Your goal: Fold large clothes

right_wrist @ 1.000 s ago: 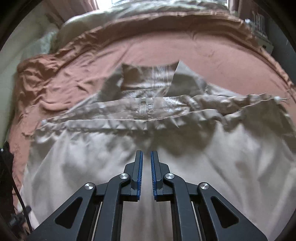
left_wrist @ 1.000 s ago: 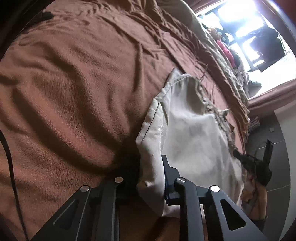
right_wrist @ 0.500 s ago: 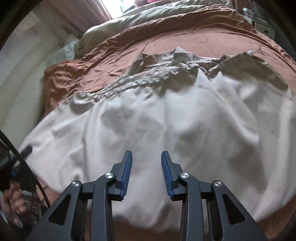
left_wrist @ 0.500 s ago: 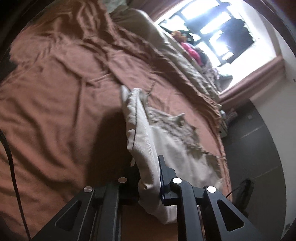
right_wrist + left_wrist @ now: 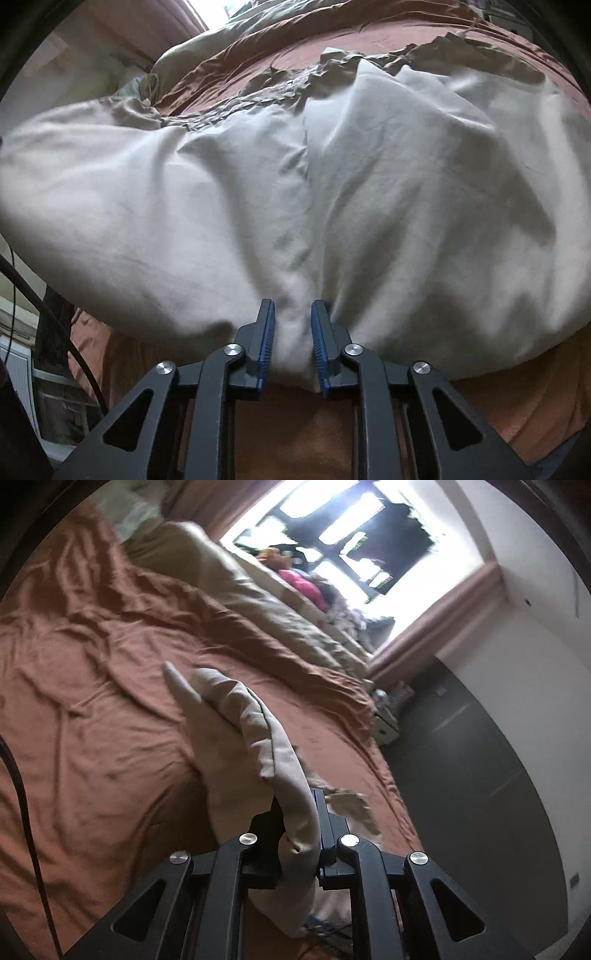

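Bunching into a thick fold at its near hem, the beige garment (image 5: 369, 166) (a gathered waistband at its far side suggests a skirt or loose trousers, though I cannot tell which) lies spread over the rust-brown bedspread (image 5: 92, 720) of the bed. The right tongs (image 5: 293, 332) have just been closing: half a second ago they stood apart above the flat cloth, and now their blue pads press a pinch of hem between them, so they are grasping the garment. The left tongs (image 5: 297, 834) are clenched on the garment's side edge, as they were a second ago, but that edge has come up off the bed; it now hangs as a narrow ridge of cloth from the tongs down toward the bedspread, where before it lay flat.

In my judgement this means both corners of one end are now secured and the fold can begin, carrying the near hem over toward the waistband.

Beyond the garment the bedspread runs open and bare on the left tongs' side, wrinkled but free of objects. A tan duvet (image 5: 258, 602) is heaped along the far edge below the bright window (image 5: 351, 535). A black cable (image 5: 22, 794) trails at the left, clear of the cloth.
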`<state>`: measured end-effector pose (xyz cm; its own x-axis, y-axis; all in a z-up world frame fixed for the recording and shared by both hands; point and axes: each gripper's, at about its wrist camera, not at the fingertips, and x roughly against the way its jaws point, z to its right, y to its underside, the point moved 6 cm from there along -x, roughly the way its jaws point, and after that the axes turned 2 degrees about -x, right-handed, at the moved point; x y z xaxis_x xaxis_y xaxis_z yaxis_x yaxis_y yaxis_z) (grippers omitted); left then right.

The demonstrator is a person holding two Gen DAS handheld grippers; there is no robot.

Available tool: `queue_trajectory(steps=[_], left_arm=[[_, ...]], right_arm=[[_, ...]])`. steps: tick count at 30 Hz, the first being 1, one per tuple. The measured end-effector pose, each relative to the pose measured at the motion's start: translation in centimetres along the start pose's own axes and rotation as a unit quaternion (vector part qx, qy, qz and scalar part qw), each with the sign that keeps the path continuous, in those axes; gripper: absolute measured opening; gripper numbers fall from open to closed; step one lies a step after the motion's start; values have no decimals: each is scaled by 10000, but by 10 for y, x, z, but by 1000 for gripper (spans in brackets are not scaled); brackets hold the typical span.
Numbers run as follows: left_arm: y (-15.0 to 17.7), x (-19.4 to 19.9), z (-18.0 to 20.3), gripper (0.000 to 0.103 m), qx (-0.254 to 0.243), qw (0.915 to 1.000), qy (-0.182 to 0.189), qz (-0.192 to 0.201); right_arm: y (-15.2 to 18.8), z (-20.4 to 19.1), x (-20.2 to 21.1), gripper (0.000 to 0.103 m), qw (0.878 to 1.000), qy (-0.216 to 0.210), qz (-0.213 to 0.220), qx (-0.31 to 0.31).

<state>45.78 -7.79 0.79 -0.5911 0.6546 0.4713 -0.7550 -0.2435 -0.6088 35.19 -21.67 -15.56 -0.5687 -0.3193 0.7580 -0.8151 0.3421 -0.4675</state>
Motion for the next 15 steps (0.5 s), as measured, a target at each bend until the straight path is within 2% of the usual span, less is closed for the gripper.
queue_trajectory(steps=[8,12,15], left_arm=[[-8,-38,81,13,-542,9965,612,-190],[-8,-57,114,13,-719,9939,764,-328],[-2,-84,138,13,-790,9918,837,-553]], right_arm=[[1,11,12,17,9990,-373,-60,-238],[-3,29,48,17,9981,-265,364,-414],[-8,48,81,17,9952,-372,658,-622]])
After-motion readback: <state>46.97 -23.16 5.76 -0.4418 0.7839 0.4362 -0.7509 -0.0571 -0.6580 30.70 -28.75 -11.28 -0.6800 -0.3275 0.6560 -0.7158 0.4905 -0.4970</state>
